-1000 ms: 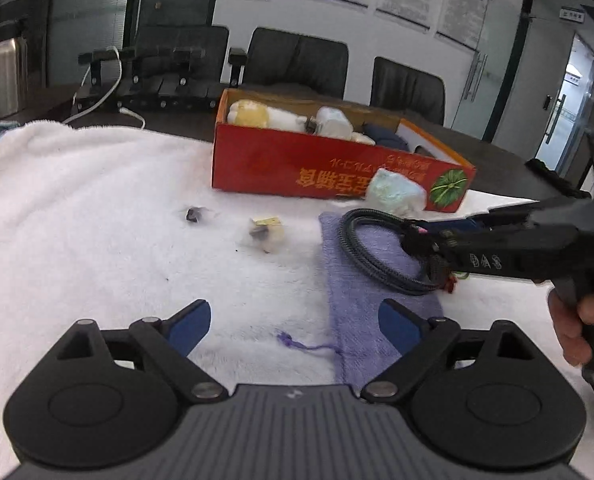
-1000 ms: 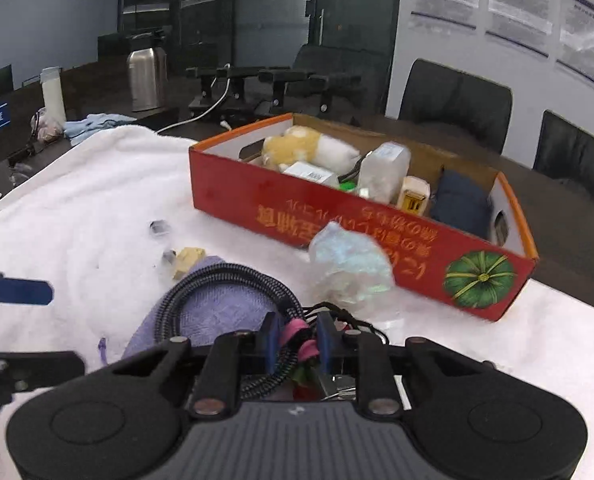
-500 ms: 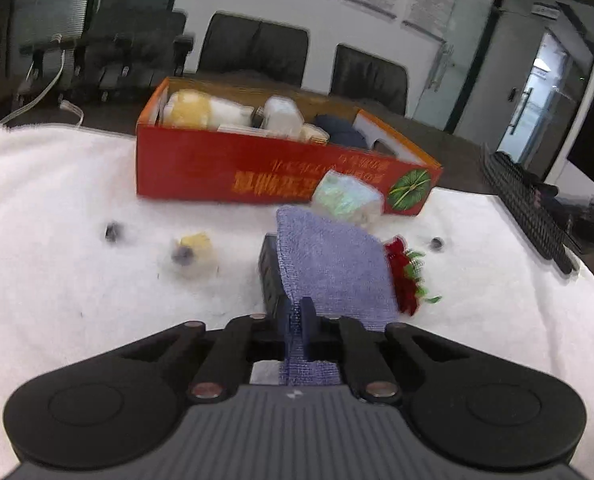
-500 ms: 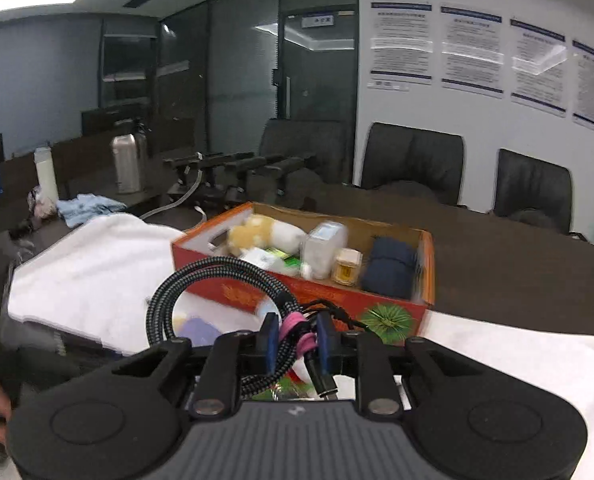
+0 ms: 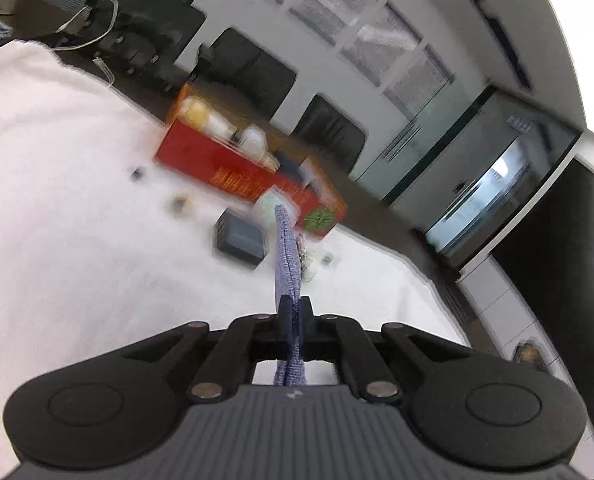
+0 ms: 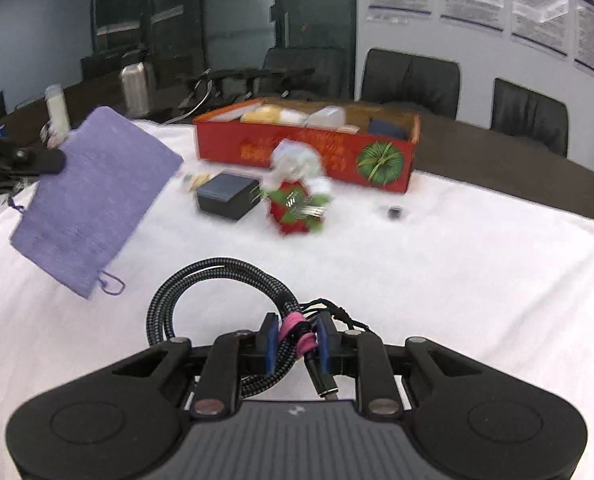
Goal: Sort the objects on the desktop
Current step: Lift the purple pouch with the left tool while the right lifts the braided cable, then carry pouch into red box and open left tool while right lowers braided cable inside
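Observation:
My left gripper [image 5: 294, 307] is shut on a purple drawstring pouch [image 5: 287, 256], seen edge-on in the left wrist view and lifted above the white towel. The pouch [image 6: 93, 200] hangs flat at the left of the right wrist view, held by the left gripper [image 6: 43, 160]. My right gripper [image 6: 297, 340] is shut on a coiled black braided cable [image 6: 213, 288] with a pink tie, just above the towel. The red cardboard box [image 6: 309, 152] with several items stands behind; it also shows in the left wrist view [image 5: 233, 168].
On the white towel [image 6: 457, 264] lie a dark square box [image 6: 227, 196], a red-green ornament with keys [image 6: 297, 208], a crumpled wrapper [image 6: 297, 160], a small yellow item [image 6: 199, 179] and a small dark piece [image 6: 395, 213]. Chairs and a steel flask [image 6: 135, 88] stand behind.
My left gripper closed on the pouch and lifted it, tilting to the left, uncovering the dark box. My right gripper lifted the cable off the pouch, then lowered it near the towel.

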`<move>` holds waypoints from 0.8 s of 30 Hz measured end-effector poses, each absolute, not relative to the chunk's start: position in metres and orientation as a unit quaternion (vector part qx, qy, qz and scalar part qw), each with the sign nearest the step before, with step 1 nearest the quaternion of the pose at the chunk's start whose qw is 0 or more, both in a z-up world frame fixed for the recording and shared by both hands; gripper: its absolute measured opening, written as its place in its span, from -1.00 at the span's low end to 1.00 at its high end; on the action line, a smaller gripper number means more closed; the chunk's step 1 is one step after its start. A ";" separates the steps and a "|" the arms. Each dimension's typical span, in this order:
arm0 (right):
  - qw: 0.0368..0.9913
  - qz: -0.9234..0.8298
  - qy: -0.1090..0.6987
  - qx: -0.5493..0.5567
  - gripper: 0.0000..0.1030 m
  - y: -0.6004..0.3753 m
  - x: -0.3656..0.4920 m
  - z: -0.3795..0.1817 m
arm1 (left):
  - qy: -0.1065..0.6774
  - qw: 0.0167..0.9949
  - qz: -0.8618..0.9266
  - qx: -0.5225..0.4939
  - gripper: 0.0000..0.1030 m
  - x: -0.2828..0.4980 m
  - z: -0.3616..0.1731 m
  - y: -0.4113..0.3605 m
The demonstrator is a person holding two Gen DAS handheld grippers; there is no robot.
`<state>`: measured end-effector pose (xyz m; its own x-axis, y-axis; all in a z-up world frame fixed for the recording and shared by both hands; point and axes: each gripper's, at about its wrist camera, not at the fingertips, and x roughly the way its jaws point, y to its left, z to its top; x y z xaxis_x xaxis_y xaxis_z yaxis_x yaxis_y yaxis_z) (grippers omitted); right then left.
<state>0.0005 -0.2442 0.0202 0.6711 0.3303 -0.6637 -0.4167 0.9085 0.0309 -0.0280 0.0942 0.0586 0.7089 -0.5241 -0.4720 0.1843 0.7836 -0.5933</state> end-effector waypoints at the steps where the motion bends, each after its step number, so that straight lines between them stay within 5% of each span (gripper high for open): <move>1: 0.909 0.212 0.353 -0.067 -0.63 -0.239 -0.004 0.018 | 0.347 0.883 -0.192 -0.252 -0.95 -0.030 0.047 0.091; 7: 0.907 0.231 0.336 -0.103 -0.64 -0.213 -0.024 0.003 | 0.368 0.922 -0.093 -0.076 -0.87 -0.030 0.019 0.060; 10: 0.913 0.212 0.325 -0.130 -0.51 -0.207 -0.034 0.006 | 0.380 0.919 -0.091 -0.046 -0.16 -0.023 0.015 0.051; 11: 0.914 0.207 0.323 -0.130 -0.31 -0.207 -0.037 0.008 | 0.374 0.923 -0.087 -0.026 0.02 -0.023 0.015 0.047; 16: 0.919 0.185 0.335 -0.091 -0.20 -0.219 -0.040 0.008 | 0.364 0.928 -0.078 0.018 0.14 -0.014 0.006 0.034; 18: 0.919 0.183 0.343 -0.071 -0.25 -0.221 -0.038 0.003 | 0.358 0.930 -0.075 0.023 0.10 -0.017 0.004 0.030; 20: 0.919 0.177 0.346 -0.062 -0.26 -0.220 -0.034 -0.002 | 0.350 0.933 -0.077 0.027 -0.66 -0.020 0.005 0.029; 21: 0.920 0.173 0.347 -0.055 -0.39 -0.221 -0.033 -0.004 | 0.345 0.935 -0.076 0.033 -0.81 -0.021 0.006 0.027; 24: 0.925 0.166 0.337 -0.047 -0.49 -0.218 -0.030 -0.006 | 0.322 0.942 -0.092 0.030 -0.89 -0.028 0.013 0.028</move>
